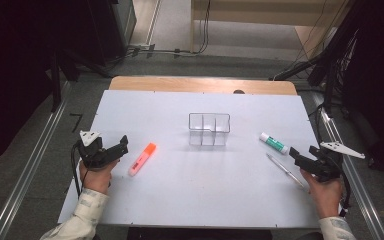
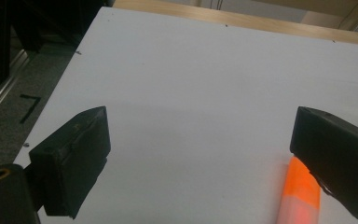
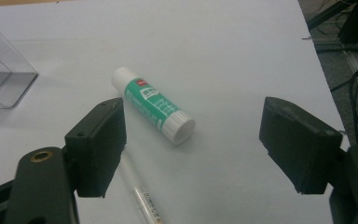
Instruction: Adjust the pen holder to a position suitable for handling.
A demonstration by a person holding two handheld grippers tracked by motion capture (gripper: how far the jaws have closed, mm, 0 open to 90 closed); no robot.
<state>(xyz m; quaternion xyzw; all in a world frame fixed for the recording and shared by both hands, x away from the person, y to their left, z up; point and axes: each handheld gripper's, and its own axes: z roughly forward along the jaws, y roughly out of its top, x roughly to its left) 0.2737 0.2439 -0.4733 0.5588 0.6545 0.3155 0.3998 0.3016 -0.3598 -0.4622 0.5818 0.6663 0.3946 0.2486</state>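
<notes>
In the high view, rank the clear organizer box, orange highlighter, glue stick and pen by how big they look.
1. Clear organizer box, plainly largest.
2. Orange highlighter.
3. Glue stick, a little shorter than the highlighter.
The pen is the longest of the three loose items but far the thinnest, so its rank among them is unsure.

1. Bare white table [image 1: 180, 200] is left across the lower centre of the high view.
2. The centre is blocked by a clear organizer [image 1: 209, 129].
3. At left, passage is narrowed by an orange highlighter [image 1: 142, 159].
4. At right, a glue stick [image 1: 274, 143] and pen [image 1: 285, 170] are found.
</notes>
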